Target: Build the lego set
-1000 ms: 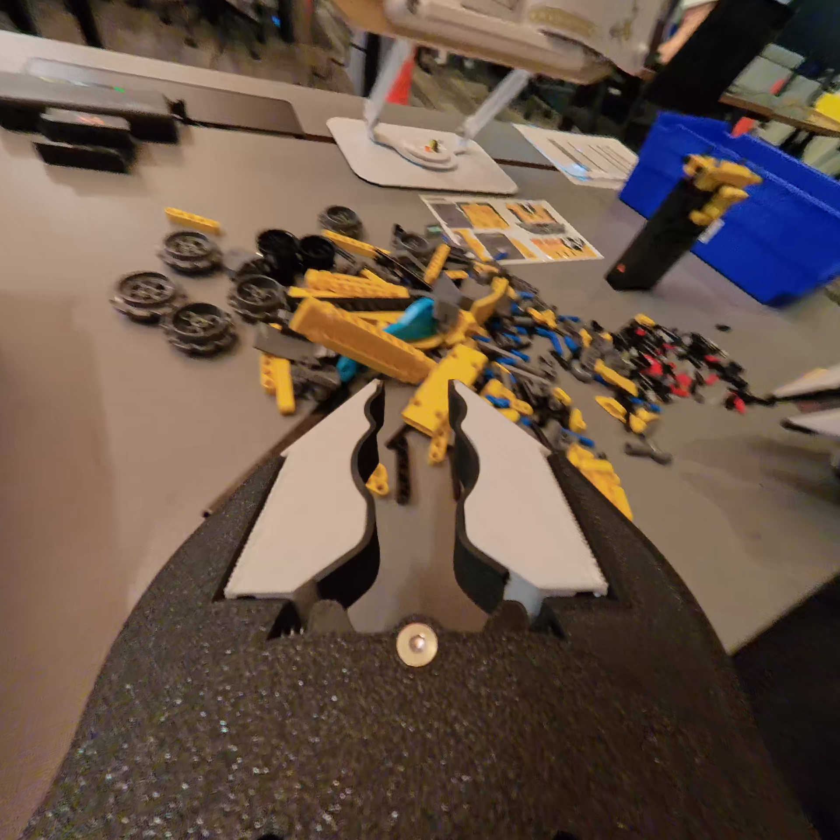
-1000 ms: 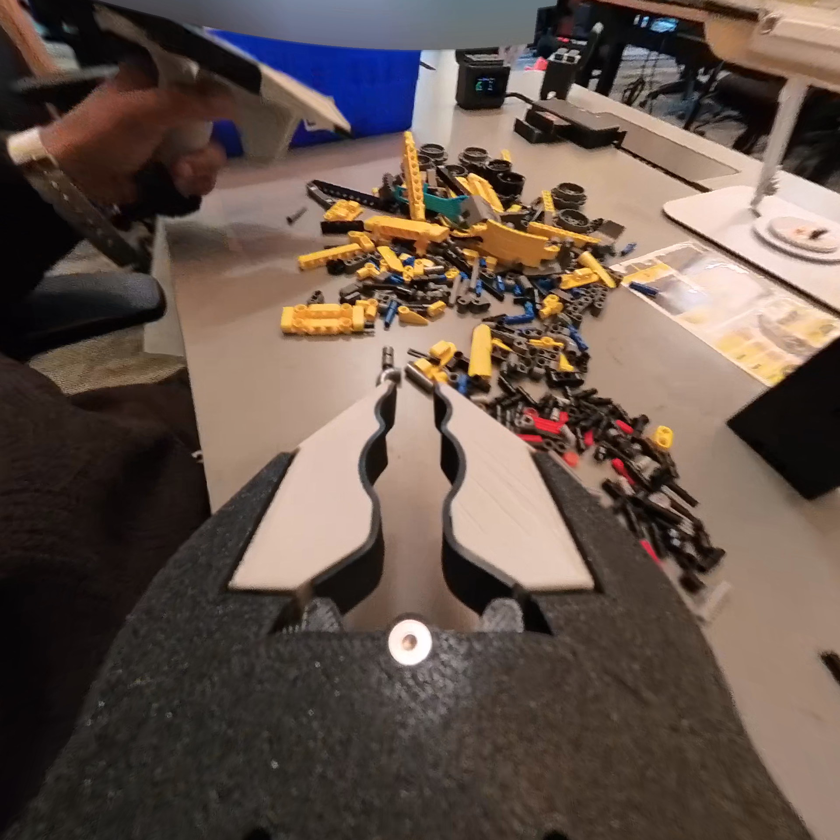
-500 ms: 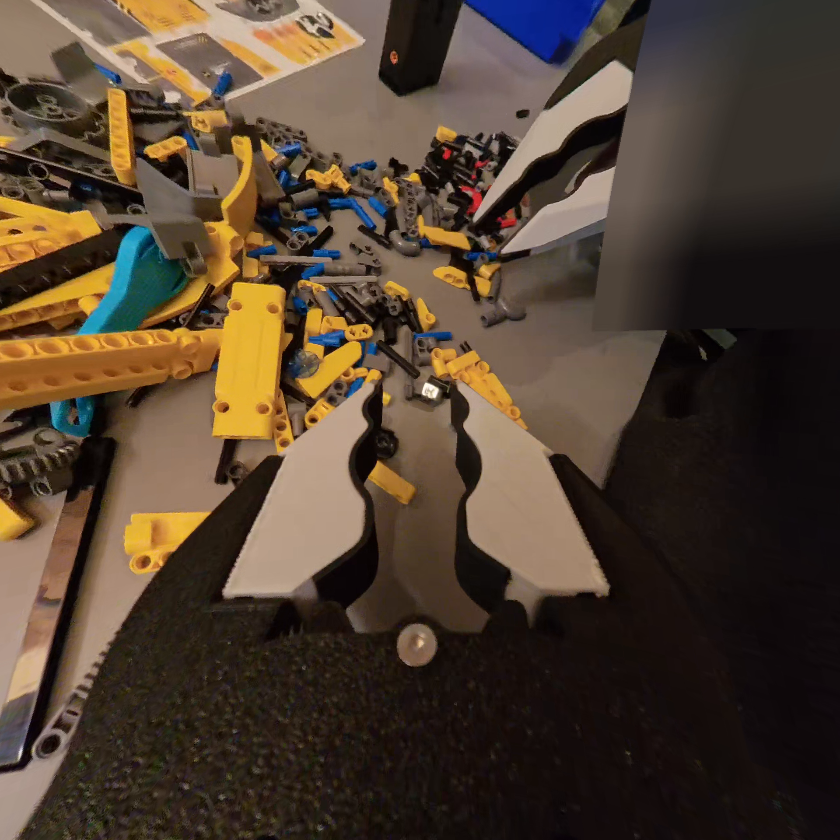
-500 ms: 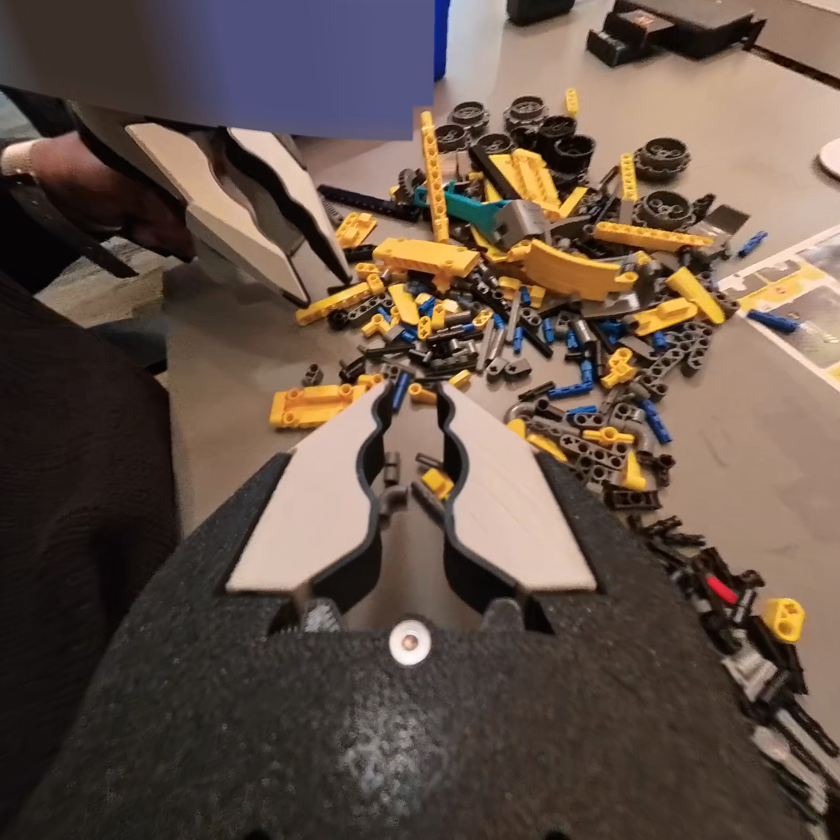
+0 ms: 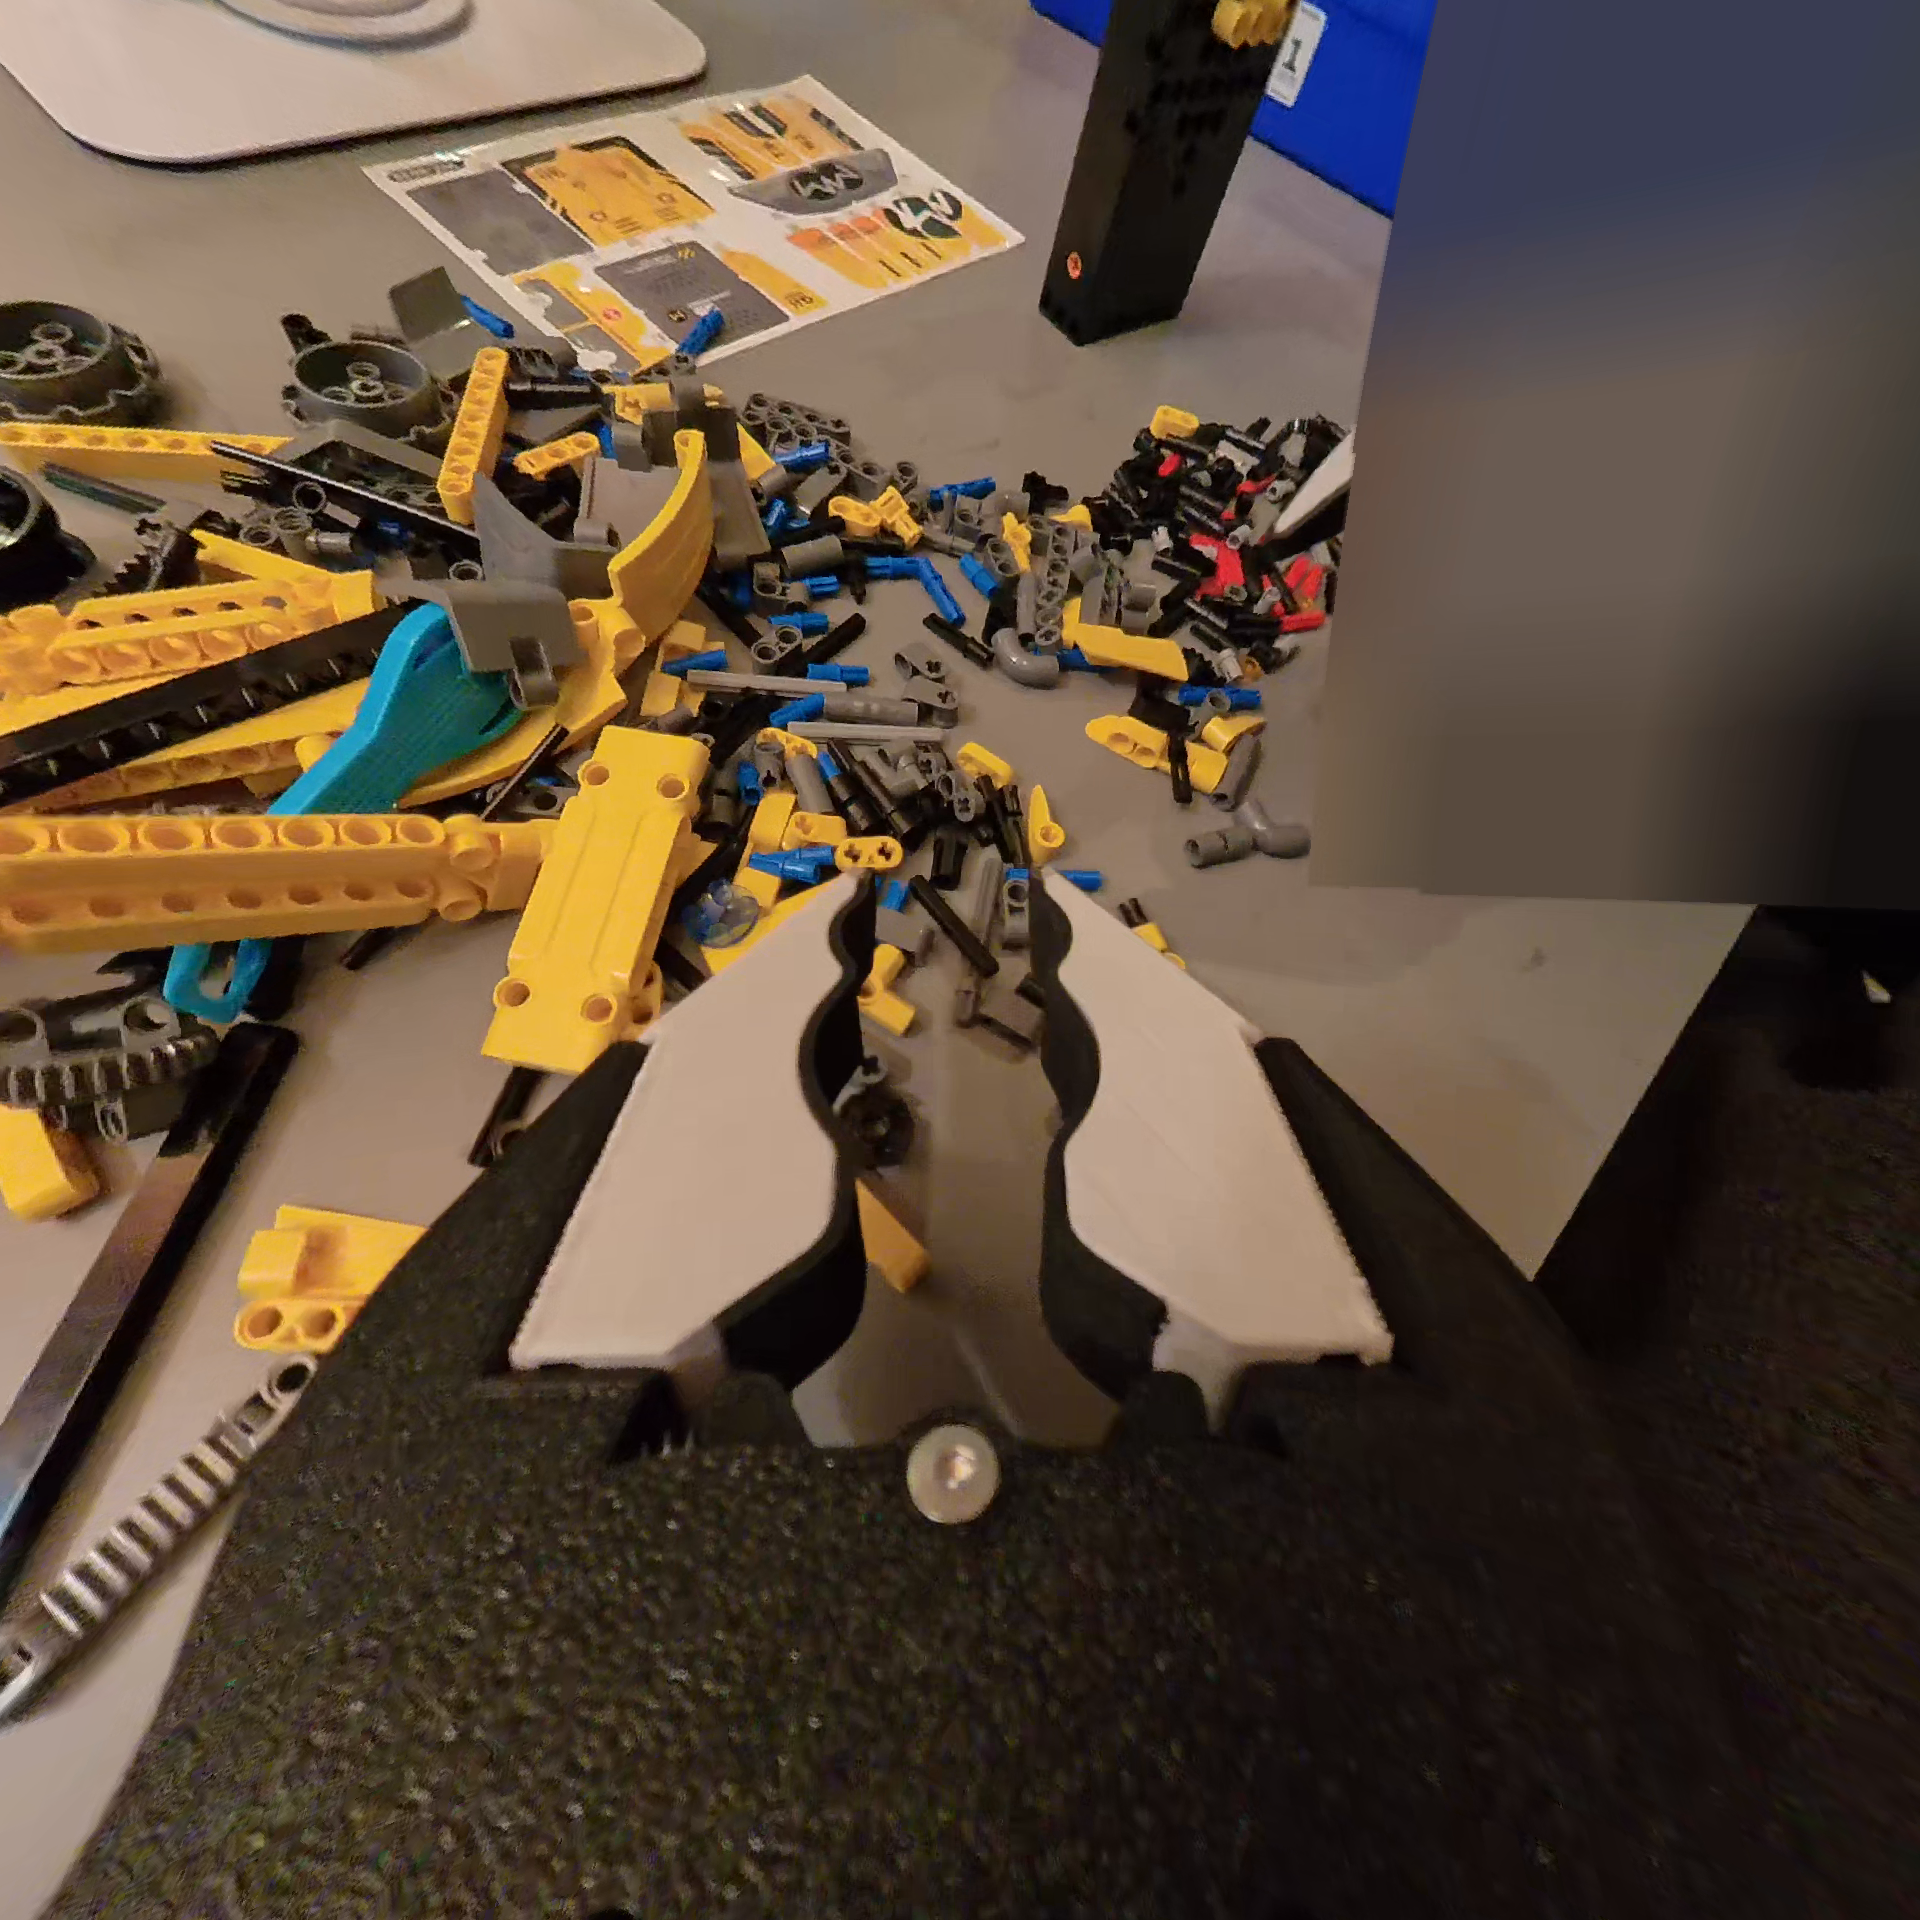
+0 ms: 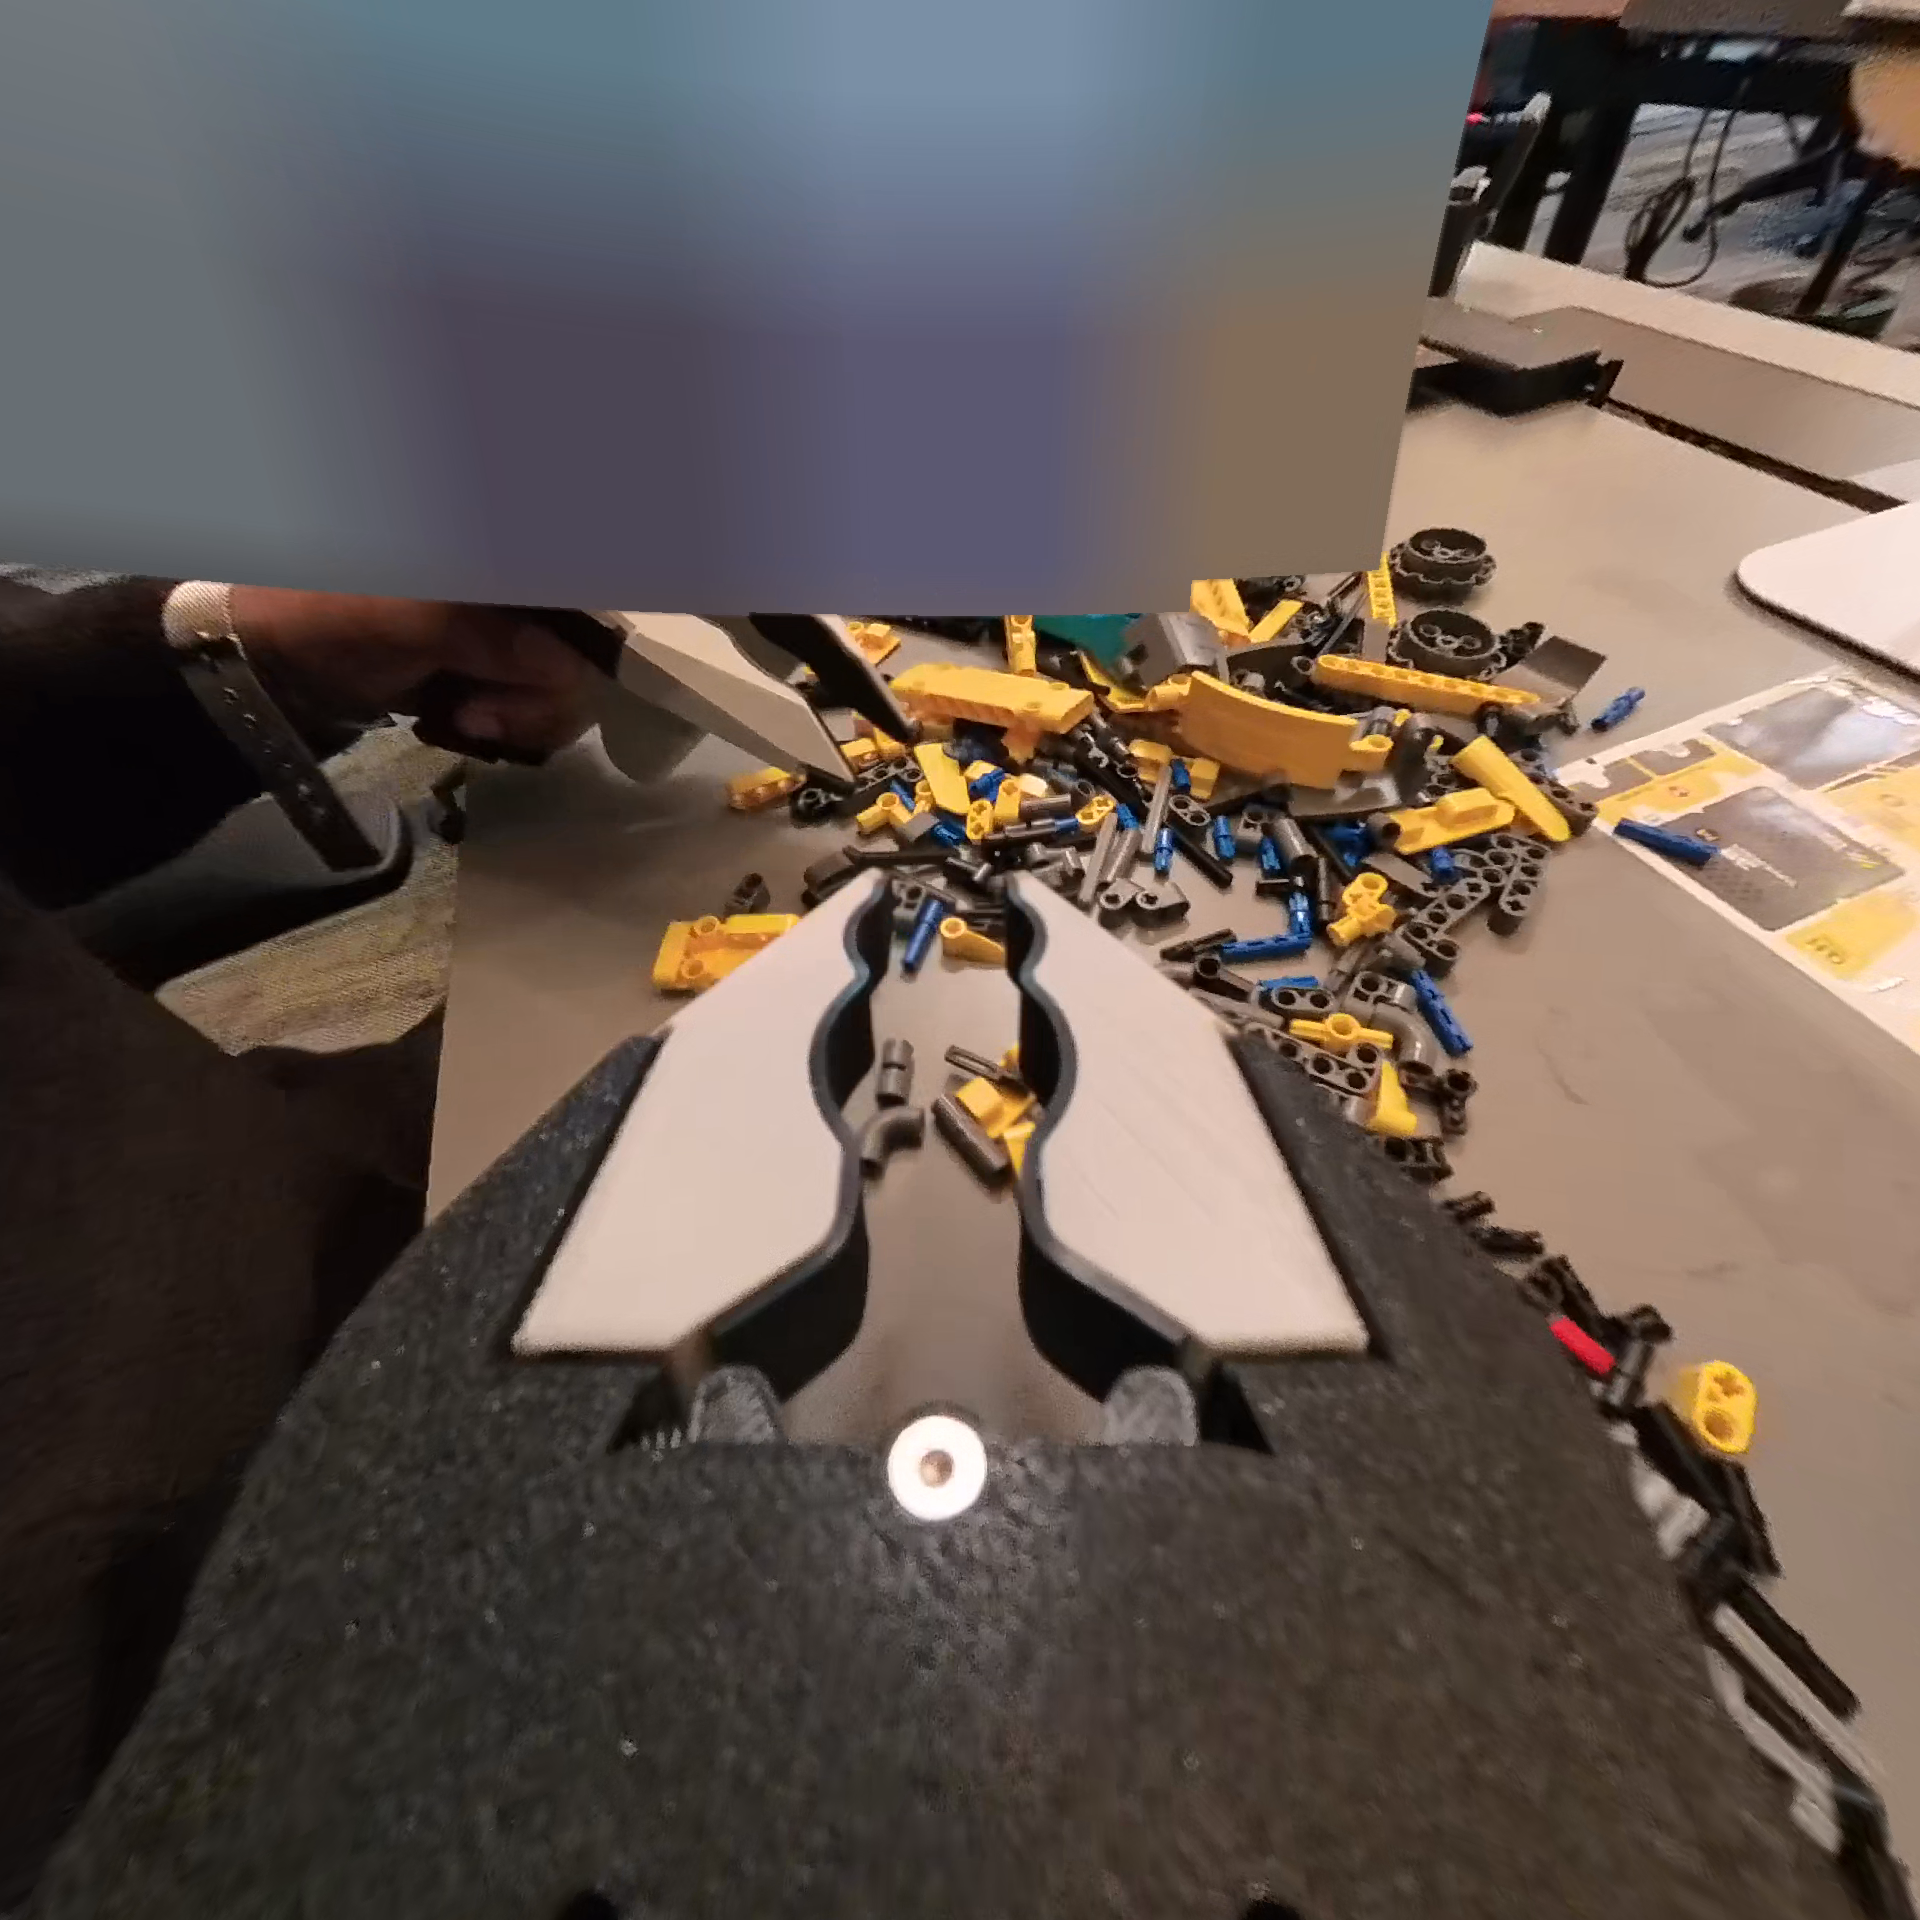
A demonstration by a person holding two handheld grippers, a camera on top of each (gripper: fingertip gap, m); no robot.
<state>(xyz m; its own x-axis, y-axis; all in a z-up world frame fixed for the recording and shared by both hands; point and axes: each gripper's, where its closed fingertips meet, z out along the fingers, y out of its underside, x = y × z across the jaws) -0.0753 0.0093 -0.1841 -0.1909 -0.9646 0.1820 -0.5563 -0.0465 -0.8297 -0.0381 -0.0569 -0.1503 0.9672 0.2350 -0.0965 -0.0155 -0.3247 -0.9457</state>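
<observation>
A heap of yellow, black, blue and grey toy building parts (image 5: 727,675) covers the grey table (image 5: 1091,364). My left gripper (image 5: 945,894) is open and empty, low over small black and grey pins at the heap's near edge, beside a yellow panel (image 5: 603,894). My right gripper (image 6: 945,894) is open and empty, its tips over small blue and black pins (image 6: 925,925). The left gripper also shows in the right wrist view (image 6: 769,707), held by a hand, touching the heap's far left side.
A printed sheet (image 5: 686,218), a black upright block (image 5: 1143,177) and a blue bin (image 5: 1330,114) stand beyond the heap. Black wheels (image 6: 1444,623) lie at its far side. A white base plate (image 5: 343,73) lies behind. The table edge (image 5: 1662,1039) runs at the right. The tips of one gripper are about 9 centimetres away from the tips of the other.
Both grippers have come down close over the heap from higher and farther back. The left one swung right along the heap's near edge. Both stay open.
</observation>
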